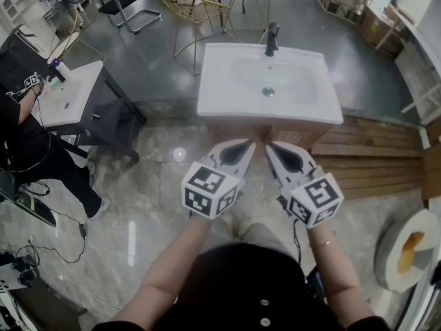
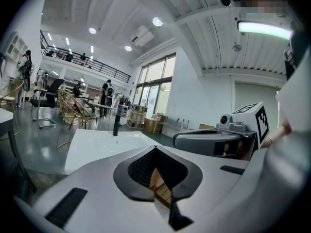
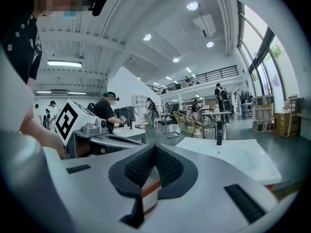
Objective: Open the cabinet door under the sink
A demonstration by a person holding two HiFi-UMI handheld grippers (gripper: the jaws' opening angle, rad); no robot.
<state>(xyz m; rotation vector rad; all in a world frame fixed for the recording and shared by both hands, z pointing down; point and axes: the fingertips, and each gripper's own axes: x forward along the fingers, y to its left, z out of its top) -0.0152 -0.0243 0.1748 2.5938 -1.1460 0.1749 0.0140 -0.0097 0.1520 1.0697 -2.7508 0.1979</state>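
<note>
Left gripper (image 1: pixel 250 143) (image 2: pixel 154 152): jaws closed, pads meeting, nothing between them. Right gripper (image 1: pixel 269 146) (image 3: pixel 154 148): likewise closed and empty. I see both tips side by side, close together but apart, aimed at the cabinet (image 1: pixel 303 135) and just short of its front.

Cabinet is straight ahead, under the white sink (image 1: pixel 220 81). From the head view I get only a strip of its wood front below the basin rim; I cannot make out the door or a handle. Black faucet (image 1: pixel 272 38) stands at the sink's far edge.

Nothing lies between the tips and the cabinet front. Wood deck (image 1: pixel 372 157) lies to the right. To the left, well apart, are a second sink (image 1: pixel 72 92) and a person (image 1: pixel 27 143) beside it. Wire chair (image 1: pixel 189 5) is beyond.

Both grippers point nearly level, slightly down, with marker cubes (image 1: pixel 210 188) toward me. Bare forearms (image 1: pixel 176 264) converge from below.
</note>
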